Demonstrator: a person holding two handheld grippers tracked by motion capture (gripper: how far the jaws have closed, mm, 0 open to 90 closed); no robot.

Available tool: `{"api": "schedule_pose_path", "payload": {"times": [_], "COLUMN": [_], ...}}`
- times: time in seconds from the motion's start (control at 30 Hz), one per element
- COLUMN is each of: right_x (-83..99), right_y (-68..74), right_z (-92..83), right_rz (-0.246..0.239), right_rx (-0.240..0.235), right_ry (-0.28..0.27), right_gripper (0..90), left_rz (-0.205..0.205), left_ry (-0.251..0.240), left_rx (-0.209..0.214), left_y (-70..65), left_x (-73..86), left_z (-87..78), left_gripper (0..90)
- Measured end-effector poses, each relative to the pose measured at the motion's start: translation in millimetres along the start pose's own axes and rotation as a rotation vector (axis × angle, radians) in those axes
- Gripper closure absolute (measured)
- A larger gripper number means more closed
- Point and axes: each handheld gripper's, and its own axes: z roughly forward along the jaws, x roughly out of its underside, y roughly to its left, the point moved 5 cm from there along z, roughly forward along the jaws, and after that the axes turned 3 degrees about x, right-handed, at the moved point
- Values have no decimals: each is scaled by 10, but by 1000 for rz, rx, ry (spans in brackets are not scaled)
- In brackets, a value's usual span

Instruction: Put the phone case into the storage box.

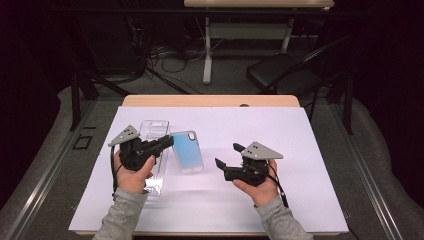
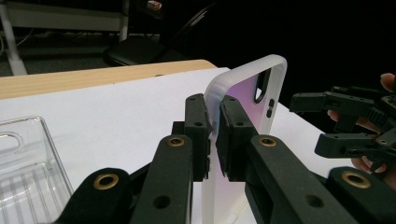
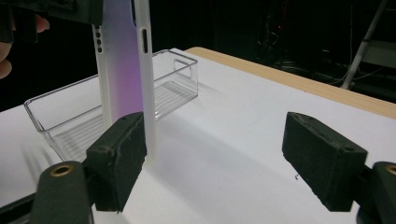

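A translucent phone case (image 1: 187, 151) with a blue-to-purple tint is held up over the white sheet by my left gripper (image 1: 170, 141). In the left gripper view the two pads of my left gripper (image 2: 213, 135) are shut on the long rim of the case (image 2: 243, 88). My right gripper (image 1: 227, 156) stands open to the right of the case, jaws pointing at it. In the right gripper view the case (image 3: 123, 70) stands upright just behind the left pad of my right gripper (image 3: 210, 158), with nothing between the pads. I cannot tell whether that pad touches it.
A clear plastic tray (image 1: 155, 129) lies on the white sheet (image 1: 300, 200) under my left hand, empty in the right gripper view (image 3: 173, 84). The wooden table edge (image 1: 210, 101) runs along the back. A black chair (image 1: 280, 72) stands beyond the table.
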Motion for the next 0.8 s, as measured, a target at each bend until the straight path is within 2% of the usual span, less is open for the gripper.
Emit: {"api": "schedule_pose_path", "payload": {"times": [0.27,0.47,0.53,0.6,0.7,0.8], "right_x": [6,-1,8,16,-2,-43], "right_y": [-47,-85,-92,-127,-215,-300], "right_z": [-70,-167,-221,-303,-434,-553], "right_rz": [-3,22,19,5,39,62], "right_rx": [-7,-30,-37,-19,-15,-13], "right_ry": [23,19,31,26,11,-7], "right_gripper": [191,170,153,152,146,140], "left_rz": [-1,4,11,23,48,46], "left_ry": [-9,-16,-20,-22,-13,-8], "left_rx": [-5,-11,-13,-16,-29,-23], "left_y": [23,32,27,25,46,91], "left_x": [-22,-62,-102,-162,-251,-339], "left_z": [-38,-73,-82,-77,-64,-46], "left_gripper": [838,839,839,838,838,838]}}
